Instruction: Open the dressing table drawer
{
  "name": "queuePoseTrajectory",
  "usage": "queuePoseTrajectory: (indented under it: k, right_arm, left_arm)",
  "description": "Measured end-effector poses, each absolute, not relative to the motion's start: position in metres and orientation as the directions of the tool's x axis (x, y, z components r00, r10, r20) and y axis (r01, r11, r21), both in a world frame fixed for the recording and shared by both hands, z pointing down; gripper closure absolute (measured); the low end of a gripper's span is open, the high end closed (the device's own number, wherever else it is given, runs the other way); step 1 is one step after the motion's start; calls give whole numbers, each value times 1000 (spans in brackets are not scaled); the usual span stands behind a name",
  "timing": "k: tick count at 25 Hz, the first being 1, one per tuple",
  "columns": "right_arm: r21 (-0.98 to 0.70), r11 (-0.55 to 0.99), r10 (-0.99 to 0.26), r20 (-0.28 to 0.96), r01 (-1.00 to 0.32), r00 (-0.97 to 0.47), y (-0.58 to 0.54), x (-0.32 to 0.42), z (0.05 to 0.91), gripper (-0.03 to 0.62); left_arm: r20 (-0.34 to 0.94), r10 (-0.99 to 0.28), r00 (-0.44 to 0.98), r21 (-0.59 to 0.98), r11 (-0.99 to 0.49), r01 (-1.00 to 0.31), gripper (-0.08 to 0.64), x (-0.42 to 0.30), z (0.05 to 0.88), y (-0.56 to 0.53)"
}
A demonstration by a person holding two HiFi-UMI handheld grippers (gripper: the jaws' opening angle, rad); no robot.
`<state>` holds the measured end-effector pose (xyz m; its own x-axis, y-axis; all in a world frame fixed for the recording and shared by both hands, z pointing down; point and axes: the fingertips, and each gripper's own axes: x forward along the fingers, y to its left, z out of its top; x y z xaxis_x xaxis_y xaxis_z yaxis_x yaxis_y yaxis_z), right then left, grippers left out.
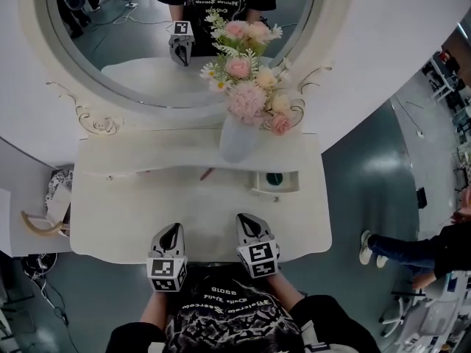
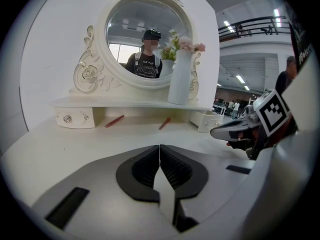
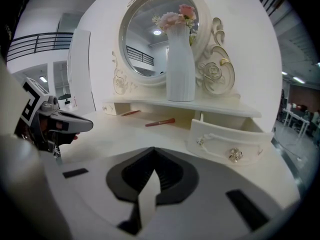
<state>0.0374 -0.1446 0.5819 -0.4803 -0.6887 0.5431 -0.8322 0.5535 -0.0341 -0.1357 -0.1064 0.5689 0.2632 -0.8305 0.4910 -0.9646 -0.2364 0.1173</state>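
Drawer (image 3: 230, 144), glossy cream with a faceted knob (image 3: 233, 155), stands pulled out right of the smooth white vase (image 3: 180, 69); left claw (image 2: 160, 156) and right claw (image 3: 154, 159) are pinched together, empty.

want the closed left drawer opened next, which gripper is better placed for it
Likely left. The left gripper sits nearer that side with the closed drawer ahead; the right gripper faces the open drawer. Both are shut.

Head view looks steeply down over the dressing table (image 1: 147, 212). Gripper views sit low and close, facing the mirror (image 2: 125, 34). Both share the vase (image 3: 180, 69).
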Motion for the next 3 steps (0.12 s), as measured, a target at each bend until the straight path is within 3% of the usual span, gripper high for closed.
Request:
queuePoseTrajectory:
  k: [3]
  right_arm:
    - [-36,551,-689,543,-834,-479,-150,37,581,583]
  left_arm:
    - [493,-830,262,116,-236,-965,543,-137,569,-111]
